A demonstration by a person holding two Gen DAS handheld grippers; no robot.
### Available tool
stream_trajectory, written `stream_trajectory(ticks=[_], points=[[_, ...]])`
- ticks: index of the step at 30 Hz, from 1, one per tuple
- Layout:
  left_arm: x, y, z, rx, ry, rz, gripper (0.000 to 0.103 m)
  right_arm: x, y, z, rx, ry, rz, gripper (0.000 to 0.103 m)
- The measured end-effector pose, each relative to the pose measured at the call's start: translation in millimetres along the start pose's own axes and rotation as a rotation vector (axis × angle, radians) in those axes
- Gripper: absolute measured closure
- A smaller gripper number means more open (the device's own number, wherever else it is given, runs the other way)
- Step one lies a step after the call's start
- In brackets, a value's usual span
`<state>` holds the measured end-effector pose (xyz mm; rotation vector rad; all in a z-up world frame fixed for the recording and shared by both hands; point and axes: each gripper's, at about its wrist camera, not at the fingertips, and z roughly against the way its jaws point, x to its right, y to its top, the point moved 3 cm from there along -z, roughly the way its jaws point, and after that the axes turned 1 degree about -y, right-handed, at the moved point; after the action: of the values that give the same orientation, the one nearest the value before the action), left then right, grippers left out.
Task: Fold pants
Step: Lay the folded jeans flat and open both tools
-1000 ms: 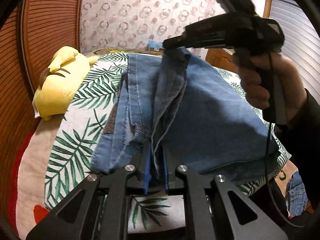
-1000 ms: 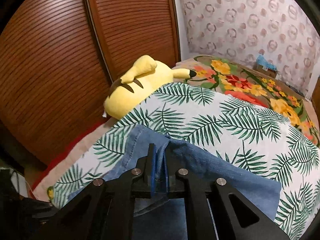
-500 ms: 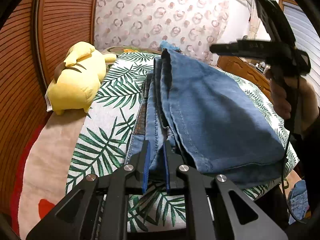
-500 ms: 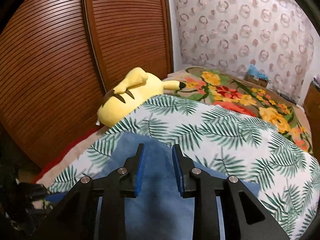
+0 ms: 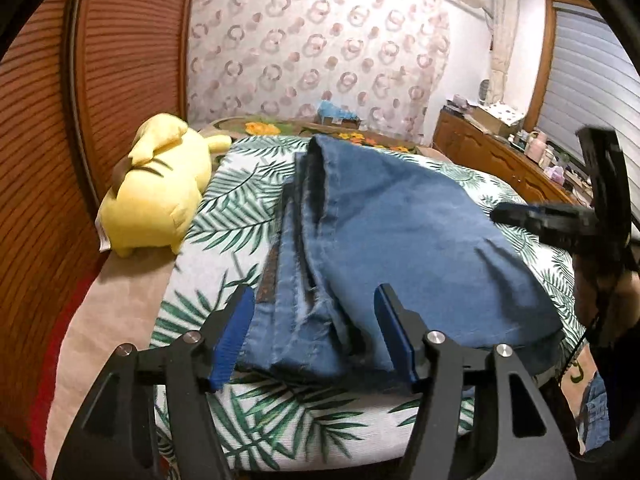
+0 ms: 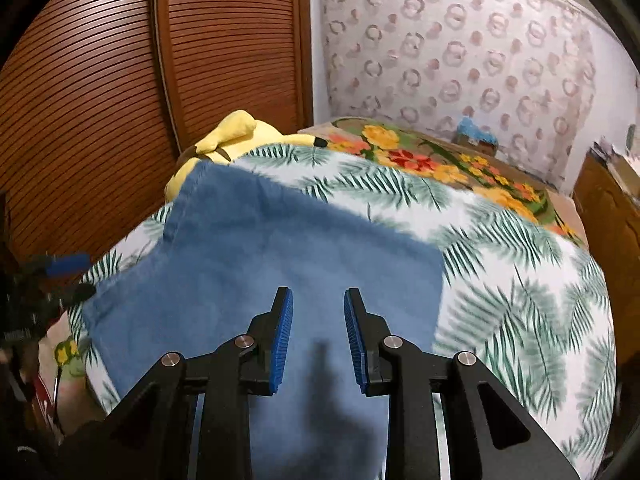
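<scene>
The blue denim pants [image 5: 400, 248] lie folded on the palm-leaf bedspread [image 5: 240, 208], layered edges toward the left. My left gripper [image 5: 316, 320] is open and empty, its blue pads either side of the near edge of the pants. My right gripper [image 6: 318, 328] is open and empty, hovering above the flat blue denim [image 6: 260, 264]. It also shows in the left wrist view [image 5: 560, 220] at the right of the pants. The left gripper appears blurred at the left edge of the right wrist view [image 6: 52, 276].
A yellow plush toy [image 5: 156, 188] lies on the bed left of the pants, against the slatted wooden wardrobe doors [image 6: 120, 80]. A floral blanket [image 6: 440, 164] covers the far end of the bed. A wooden dresser [image 5: 500, 160] with small items stands at the right.
Both grippers let go of the denim and opened. The lifted fold dropped flat onto the pants. The right gripper drew back to the right and the left gripper backed off the near edge.
</scene>
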<state>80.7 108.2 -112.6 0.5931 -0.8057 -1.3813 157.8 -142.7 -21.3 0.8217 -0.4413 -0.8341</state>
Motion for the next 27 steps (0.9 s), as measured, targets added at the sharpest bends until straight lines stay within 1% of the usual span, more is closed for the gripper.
stream_trajectory(ticks=[3, 5, 8, 12, 18, 20, 27], points=[[11, 3, 0, 0.002, -0.014, -0.029, 0.04, 2, -17, 16, 0.005, -0.008, -0.019, 0.074], [20, 3, -1, 0.004, -0.036, -0.043, 0.04, 2, -23, 26, 0.009, -0.01, -0.028, 0.065], [32, 3, -5, -0.003, -0.051, -0.057, 0.04, 10, -33, 35, 0.003, -0.018, -0.074, 0.059], [49, 2, -13, -0.021, -0.076, -0.088, 0.04, 16, -46, 48, -0.008, -0.042, -0.103, 0.059], [72, -2, -19, -0.044, -0.108, -0.127, 0.04, 18, -56, 62, -0.022, -0.043, -0.128, 0.059], [78, -4, -20, -0.05, -0.114, -0.138, 0.04, 17, -59, 65, -0.022, -0.024, -0.132, 0.059], [87, -13, -28, -0.085, -0.121, -0.157, 0.04, 12, -68, 66, -0.049, -0.02, -0.142, 0.059]])
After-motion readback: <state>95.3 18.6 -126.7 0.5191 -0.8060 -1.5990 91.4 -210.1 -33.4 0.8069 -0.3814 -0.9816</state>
